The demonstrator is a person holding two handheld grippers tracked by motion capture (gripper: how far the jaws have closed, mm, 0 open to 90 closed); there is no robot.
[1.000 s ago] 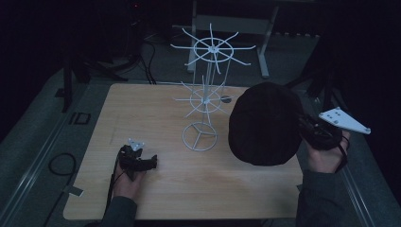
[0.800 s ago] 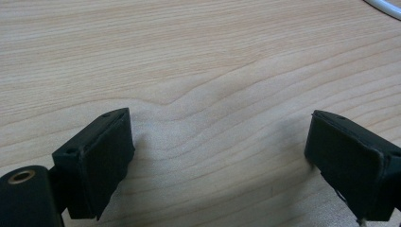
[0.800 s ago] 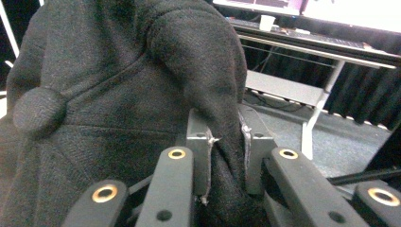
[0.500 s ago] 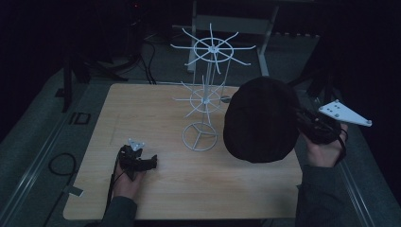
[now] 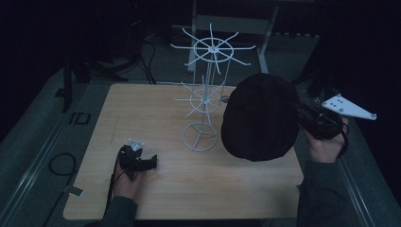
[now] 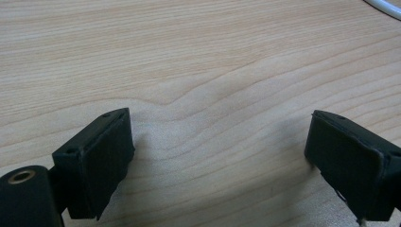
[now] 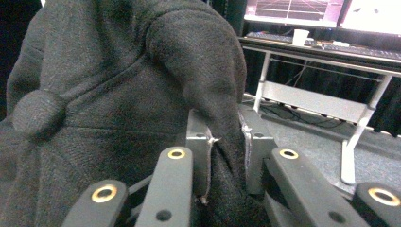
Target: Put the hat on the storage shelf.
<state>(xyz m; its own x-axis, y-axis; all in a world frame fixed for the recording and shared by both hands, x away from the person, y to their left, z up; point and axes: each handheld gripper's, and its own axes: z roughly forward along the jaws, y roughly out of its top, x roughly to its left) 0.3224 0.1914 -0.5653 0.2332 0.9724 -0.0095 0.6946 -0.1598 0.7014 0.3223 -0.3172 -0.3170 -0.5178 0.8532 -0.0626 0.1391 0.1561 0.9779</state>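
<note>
We've got the black cap (image 5: 260,118) pinched by a fold of its fabric in the right gripper (image 5: 302,116), jaws clamped tight on the cloth (clear in the right gripper view (image 7: 222,156)). Cap hangs off the table, just right of the white wire rack (image 5: 205,94), about level w/ the rack's lower ring of prongs.

Left gripper (image 5: 150,163) sits on the table (image 5: 142,109) down-left of the rack base, jaws spread wide, nothing btwn them; bare wood in its view (image 6: 217,156).

Step in hand, as we read it: hang the cap on a rack prong. To do it well we'd:
- keep the pinch firm, cloth is slack & may slip
- bring the cap's opening over a prong tip on the rack's right side, approx from above
- go slow; rack looks light, a snag could tip it. Left gripper could steady the base if req'd.
</note>
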